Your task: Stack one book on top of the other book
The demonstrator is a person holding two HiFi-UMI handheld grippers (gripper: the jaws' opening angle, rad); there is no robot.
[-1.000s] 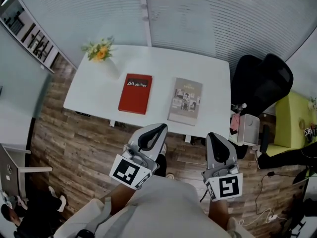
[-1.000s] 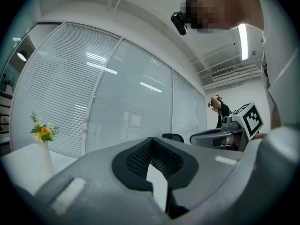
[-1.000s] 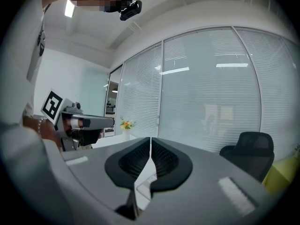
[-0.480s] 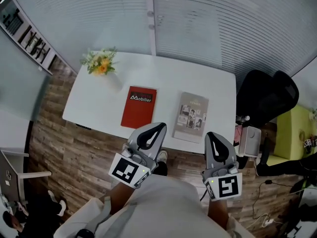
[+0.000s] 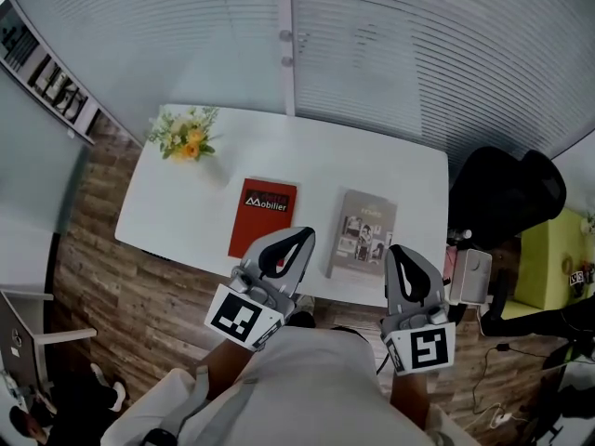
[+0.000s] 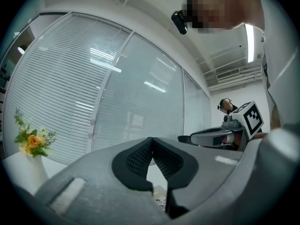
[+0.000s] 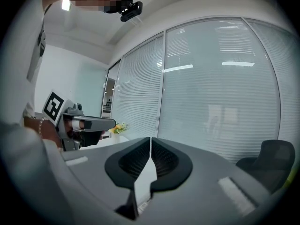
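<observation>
A red book [image 5: 263, 216] lies flat on the white table [image 5: 390, 165], left of centre. A grey book with small photos on its cover [image 5: 363, 234] lies to its right, near the table's front edge. My left gripper [image 5: 299, 237] is shut and empty, its tip over the front edge just right of the red book. Shut and empty as well, my right gripper [image 5: 395, 254] hovers at the front edge beside the grey book's near right corner. In the left gripper view a sliver of the grey book [image 6: 160, 199] shows under the shut jaws.
A vase of yellow flowers [image 5: 189, 137] stands at the table's back left corner. A black office chair [image 5: 507, 193] is at the table's right end, with a small white unit [image 5: 471, 274] beside it. Slatted glass walls [image 5: 372, 45] run behind the table. Wood floor lies in front.
Both grippers and the head have come closer to the table. The table and books have slid down the head view, so the shut gripper tips now reach its front edge.
</observation>
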